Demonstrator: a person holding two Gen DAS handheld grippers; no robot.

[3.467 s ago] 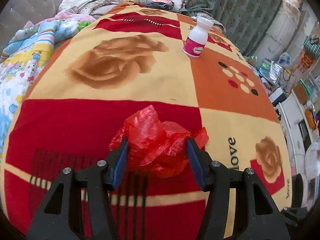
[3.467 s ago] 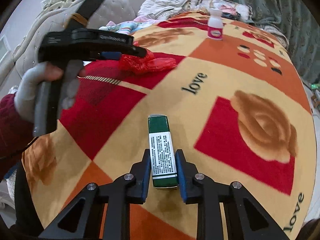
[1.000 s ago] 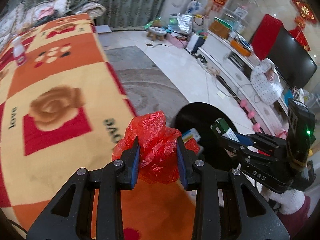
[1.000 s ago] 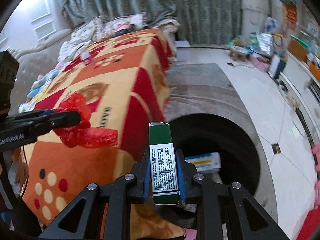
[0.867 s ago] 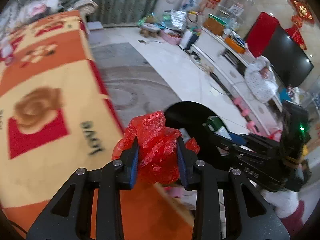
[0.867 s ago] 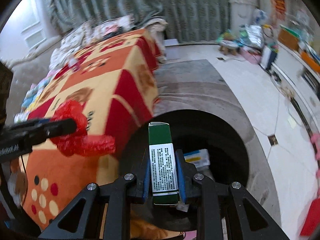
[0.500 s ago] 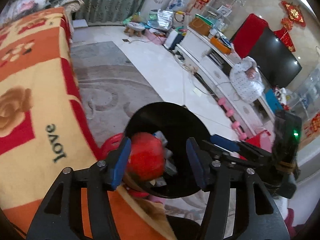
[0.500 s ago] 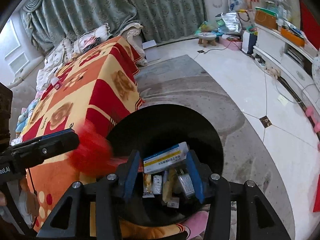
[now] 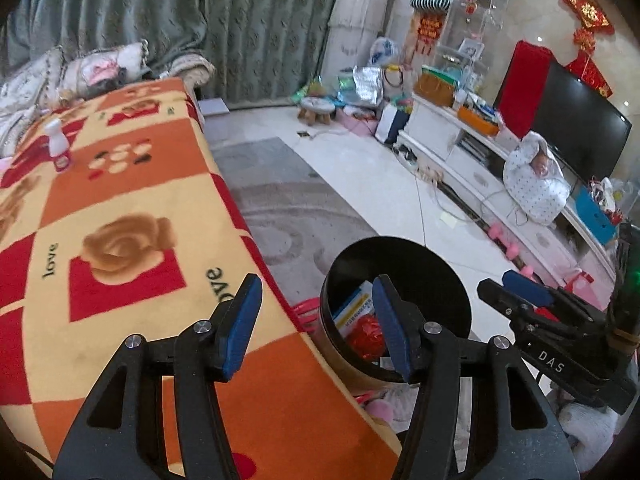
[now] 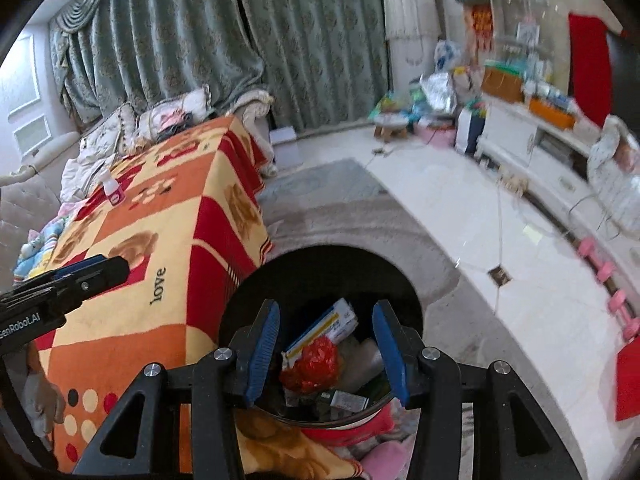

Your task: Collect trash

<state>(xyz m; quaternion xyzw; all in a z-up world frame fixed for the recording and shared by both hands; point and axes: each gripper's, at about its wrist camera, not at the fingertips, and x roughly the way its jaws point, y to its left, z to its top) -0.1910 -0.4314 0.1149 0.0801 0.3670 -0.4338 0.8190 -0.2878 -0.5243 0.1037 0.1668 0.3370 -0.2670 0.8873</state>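
Two pieces dropped: red plastic bag and green box lying inside black bin, lower centre. Above it, right gripper open, empty. Left gripper likewise open, empty, over blanket edge.

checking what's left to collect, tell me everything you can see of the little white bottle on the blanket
The white bottle is small and plastic-looking, with a white cap and a pink label band around its lower body; the print is too small to read. It stands upright and alone on the far end of the patterned blanket, near the pillows. Nothing else touches it, and both grippers are far from it.
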